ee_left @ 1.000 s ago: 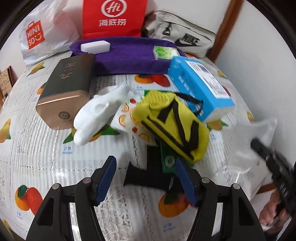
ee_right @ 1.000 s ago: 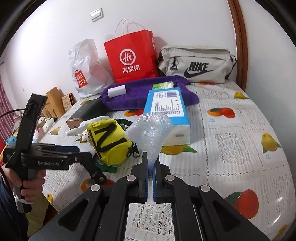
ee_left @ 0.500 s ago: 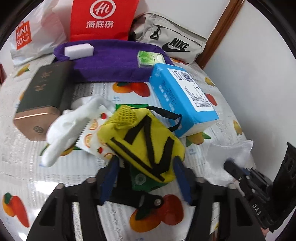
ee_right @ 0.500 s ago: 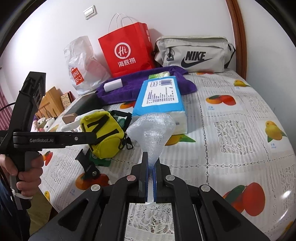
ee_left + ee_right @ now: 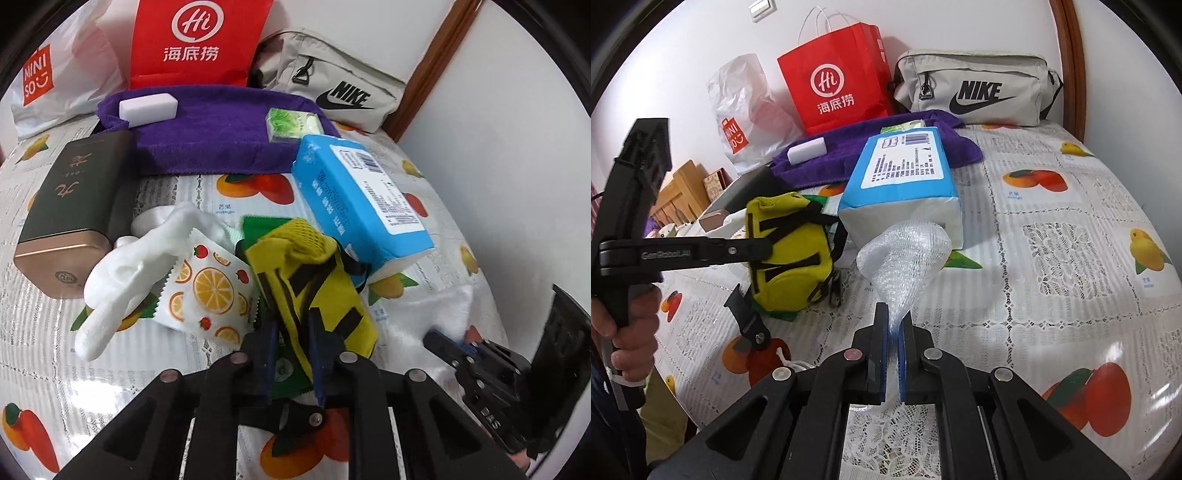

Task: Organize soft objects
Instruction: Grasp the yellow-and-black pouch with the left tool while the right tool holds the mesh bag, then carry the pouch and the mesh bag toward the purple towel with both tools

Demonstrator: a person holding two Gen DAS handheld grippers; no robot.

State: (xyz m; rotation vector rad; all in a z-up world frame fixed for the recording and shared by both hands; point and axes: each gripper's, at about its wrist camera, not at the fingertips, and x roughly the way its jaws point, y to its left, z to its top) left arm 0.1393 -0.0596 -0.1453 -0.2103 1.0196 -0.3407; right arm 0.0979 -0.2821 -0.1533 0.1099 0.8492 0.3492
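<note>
Jaws of the left gripper (image 5: 291, 354) are closing on the near edge of the yellow pouch (image 5: 314, 288), whose fabric now bunches between the blue pads; a second ago they stood spread wide, short of the pouch. The pouch lies on the fruit-print tablecloth (image 5: 1071, 258), against the blue tissue pack (image 5: 362, 210) and just beside the orange-print packet (image 5: 207, 291) and the white plush toy (image 5: 122, 277). In the right wrist view the left gripper's arm, which hung short of the pouch before, now reaches onto its side. The right gripper (image 5: 894, 332), jaws pressed together as before, pinches the twisted neck of a clear bubble-wrap bag (image 5: 905, 254), which fans out just in front of the tissue pack. Behind, the purple towel (image 5: 207, 136) carries a white block and a green packet, unchanged.
</note>
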